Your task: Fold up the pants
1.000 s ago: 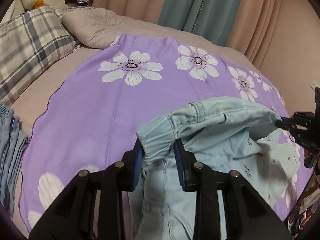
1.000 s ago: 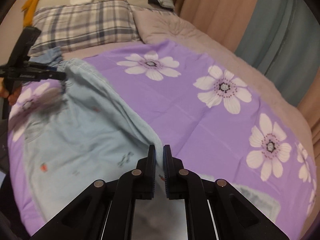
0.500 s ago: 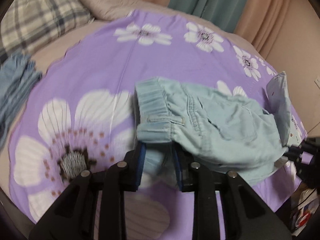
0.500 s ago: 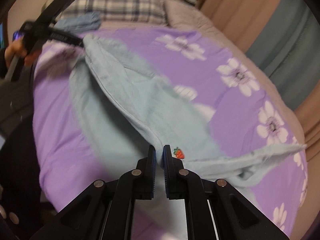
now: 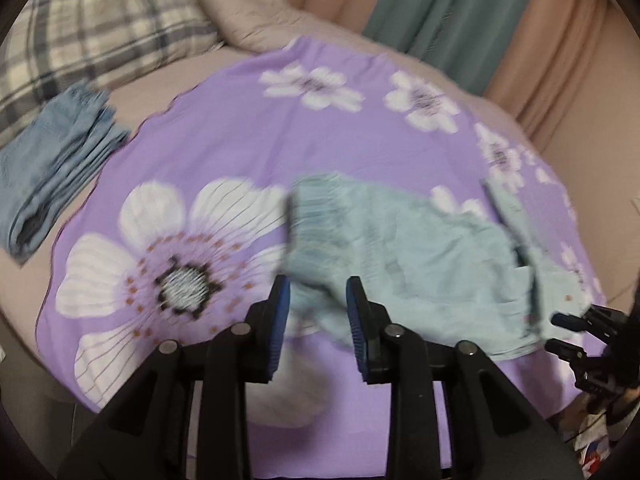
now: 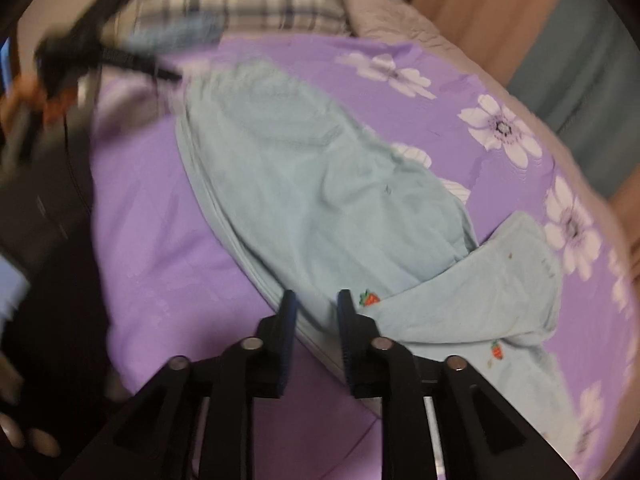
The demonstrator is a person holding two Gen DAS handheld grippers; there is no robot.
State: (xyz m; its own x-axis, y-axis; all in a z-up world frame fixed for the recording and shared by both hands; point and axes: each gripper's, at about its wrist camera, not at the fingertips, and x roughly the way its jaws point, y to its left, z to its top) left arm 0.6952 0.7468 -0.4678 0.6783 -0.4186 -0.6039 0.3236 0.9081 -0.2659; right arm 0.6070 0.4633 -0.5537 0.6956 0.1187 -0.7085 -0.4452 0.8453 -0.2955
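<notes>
Light blue pants (image 5: 404, 256) with small strawberry prints lie folded over on the purple flowered sheet (image 5: 224, 152). They also show in the right wrist view (image 6: 320, 184). My left gripper (image 5: 318, 312) is open at the waistband end, its jaws apart with a cloth edge loose between them. My right gripper (image 6: 314, 312) is open at the near edge of the pants by a strawberry print (image 6: 370, 298). One leg end (image 6: 500, 288) lies folded back on the right.
A stack of folded blue denim (image 5: 52, 160) lies at the sheet's left edge. A plaid pillow (image 5: 92, 40) and a beige pillow (image 5: 256, 20) lie at the head of the bed. Curtains (image 5: 460, 12) hang behind. The bed's near edge is just below both grippers.
Both grippers were shut on the pants and lowered them onto the sheet. Now both have opened and let go, and the pants lie flat and folded.
</notes>
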